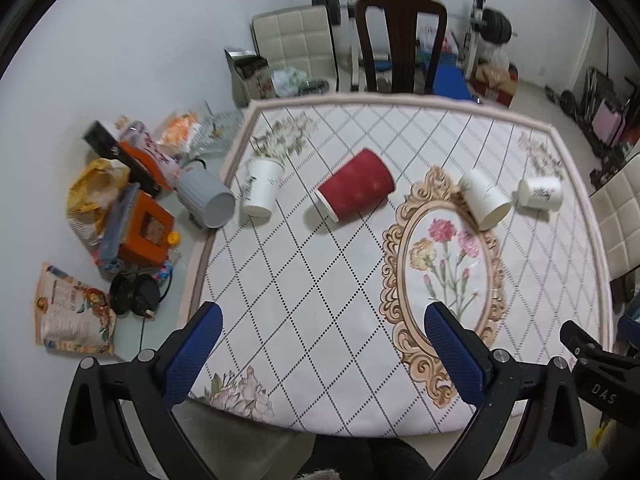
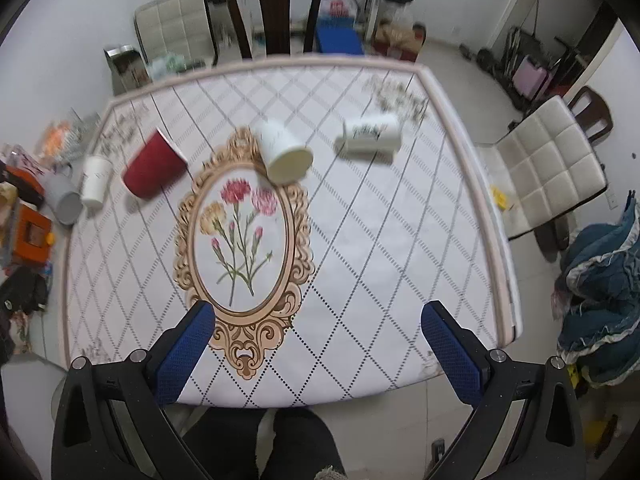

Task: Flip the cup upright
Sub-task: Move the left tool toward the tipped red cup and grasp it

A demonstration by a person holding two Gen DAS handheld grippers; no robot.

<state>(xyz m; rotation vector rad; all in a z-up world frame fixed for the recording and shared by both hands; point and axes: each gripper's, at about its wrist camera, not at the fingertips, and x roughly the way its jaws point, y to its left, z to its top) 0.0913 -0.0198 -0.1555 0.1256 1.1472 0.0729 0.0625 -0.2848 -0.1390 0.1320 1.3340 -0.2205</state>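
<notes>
A red paper cup (image 1: 355, 185) (image 2: 154, 169) lies on its side on the table, left of the middle. A white paper cup (image 1: 484, 199) (image 2: 285, 155) lies on its side by the top of the gold oval print. A second white cup (image 1: 541, 193) (image 2: 370, 134) lies on its side farther right. A third white cup (image 1: 261, 187) (image 2: 95, 182) stands mouth down at the left edge. My left gripper (image 1: 322, 314) is open and empty above the near table. My right gripper (image 2: 318, 312) is open and empty too.
A grey ribbed cup (image 1: 206, 198) hangs off the table's left edge. The patterned tablecloth (image 1: 304, 300) covers the table. Boxes and bags (image 1: 132, 216) litter the floor at left. A dark wooden chair (image 1: 400, 40) stands behind the table and a padded white chair (image 2: 548, 160) at right.
</notes>
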